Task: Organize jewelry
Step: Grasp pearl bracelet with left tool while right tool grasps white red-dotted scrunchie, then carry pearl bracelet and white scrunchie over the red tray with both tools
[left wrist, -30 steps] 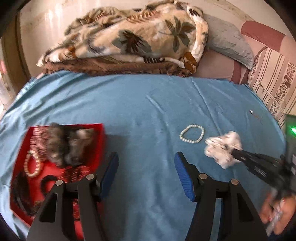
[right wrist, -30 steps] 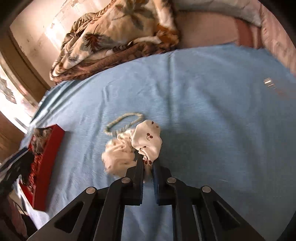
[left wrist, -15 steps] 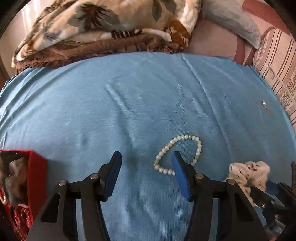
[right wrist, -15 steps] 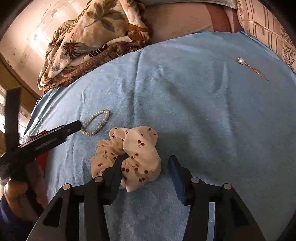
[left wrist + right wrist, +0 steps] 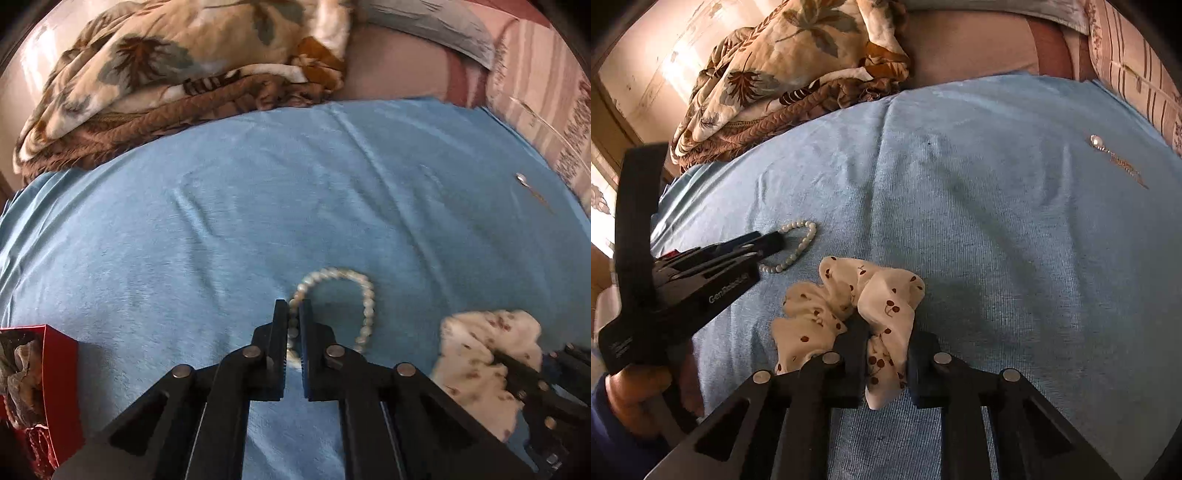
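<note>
A white pearl bracelet (image 5: 365, 295) lies on the blue bedsheet (image 5: 258, 206). My left gripper (image 5: 293, 308) is shut on the bracelet's left side, with beads pinched between the pads. In the right wrist view the same gripper (image 5: 768, 240) comes in from the left over the bracelet (image 5: 805, 240). A white scrunchie with a cherry print (image 5: 879, 291) lies just right of the bracelet. My right gripper (image 5: 886, 332) is closing on it, and a fold of the fabric is squeezed between the jaws. The scrunchie (image 5: 476, 354) and right gripper (image 5: 517, 365) also show at the left wrist view's lower right.
A red box (image 5: 59, 369) with dark furry items stands at the lower left. A pearl drop earring (image 5: 1115, 155) lies far right on the sheet. A leaf-print blanket (image 5: 166, 74) and pillows (image 5: 424, 22) are piled at the back. A hand (image 5: 635, 387) holds the left gripper.
My left gripper moved right from the red box to the bracelet and shut on it. My right gripper opened over the scrunchie, then closed on its fabric again.
</note>
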`<act>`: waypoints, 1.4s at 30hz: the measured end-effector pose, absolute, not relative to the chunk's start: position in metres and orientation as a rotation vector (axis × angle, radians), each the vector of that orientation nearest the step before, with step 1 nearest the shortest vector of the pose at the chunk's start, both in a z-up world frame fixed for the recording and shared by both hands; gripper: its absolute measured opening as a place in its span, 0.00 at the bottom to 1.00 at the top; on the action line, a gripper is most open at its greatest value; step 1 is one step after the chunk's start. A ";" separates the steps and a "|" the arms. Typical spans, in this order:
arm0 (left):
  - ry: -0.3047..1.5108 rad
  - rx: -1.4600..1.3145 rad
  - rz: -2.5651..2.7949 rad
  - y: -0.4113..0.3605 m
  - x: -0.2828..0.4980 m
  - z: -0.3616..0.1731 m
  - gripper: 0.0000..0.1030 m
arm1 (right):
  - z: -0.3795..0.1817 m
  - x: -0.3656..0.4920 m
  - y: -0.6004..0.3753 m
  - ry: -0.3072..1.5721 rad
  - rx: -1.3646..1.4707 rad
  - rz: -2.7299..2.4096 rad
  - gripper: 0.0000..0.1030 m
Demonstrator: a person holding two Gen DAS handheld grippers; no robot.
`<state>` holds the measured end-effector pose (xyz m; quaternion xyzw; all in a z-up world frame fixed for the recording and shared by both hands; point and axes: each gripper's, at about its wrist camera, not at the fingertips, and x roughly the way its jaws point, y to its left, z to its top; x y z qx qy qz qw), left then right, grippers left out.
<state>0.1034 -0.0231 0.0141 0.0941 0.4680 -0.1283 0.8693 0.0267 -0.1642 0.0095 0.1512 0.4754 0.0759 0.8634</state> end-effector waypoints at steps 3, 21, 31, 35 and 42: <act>0.979 0.186 -0.295 -0.023 0.091 0.019 0.05 | 0.011 0.025 -0.167 0.978 0.332 0.161 0.13; 0.839 0.004 -0.325 0.077 -0.031 0.126 0.05 | 0.054 -0.031 -0.152 0.779 0.384 0.160 0.12; 0.761 -0.026 -0.206 0.170 -0.077 0.156 0.05 | 0.041 -0.091 -0.104 0.830 0.373 0.178 0.12; 0.771 -0.080 -0.149 0.214 -0.080 0.151 0.05 | 0.046 -0.108 -0.084 0.840 0.349 0.194 0.12; 0.792 -0.161 -0.061 0.279 -0.075 0.136 0.05 | 0.075 -0.119 -0.033 0.819 0.254 0.275 0.12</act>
